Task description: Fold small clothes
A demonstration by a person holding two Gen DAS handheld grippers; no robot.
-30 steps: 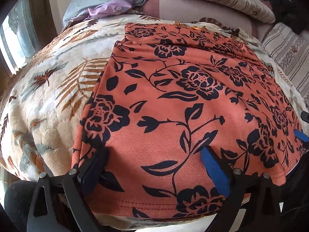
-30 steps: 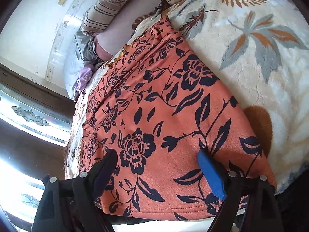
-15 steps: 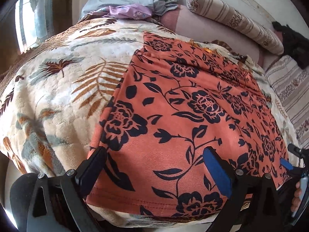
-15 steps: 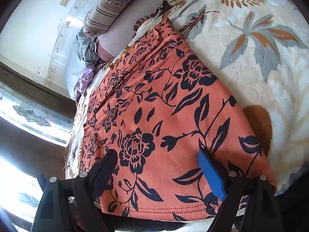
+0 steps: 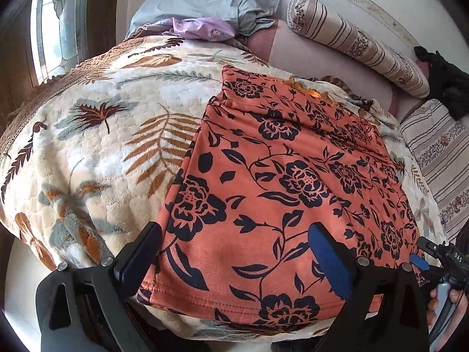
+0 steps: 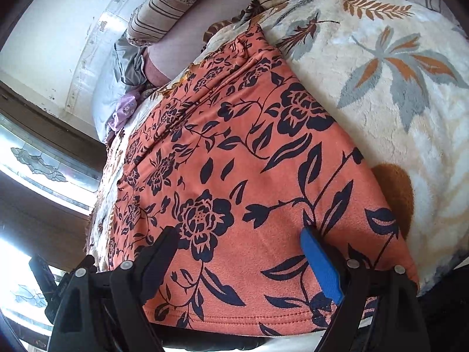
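Observation:
An orange garment with a black flower print (image 5: 293, 182) lies spread flat on a leaf-patterned blanket (image 5: 88, 146) on a bed. Its hem hangs at the near edge. My left gripper (image 5: 234, 255) is open above the hem's left part, with nothing between its fingers. My right gripper (image 6: 240, 252) is open above the hem's right part, also empty. The garment shows in the right wrist view (image 6: 234, 152) too, running away toward the pillows. The right gripper's tip also shows at the right edge of the left wrist view (image 5: 433, 252).
A grey pillow (image 5: 211, 3), a purple cloth (image 5: 202, 28) and a striped bolster (image 5: 357, 44) lie at the head of the bed. A dark item (image 5: 448, 79) sits at far right. A window (image 5: 55, 23) is on the left. The blanket (image 6: 381, 73) extends to the garment's right.
The left gripper has pulled back and swung left, so more blanket and the pillows show. The right gripper has barely moved. Both stay open.

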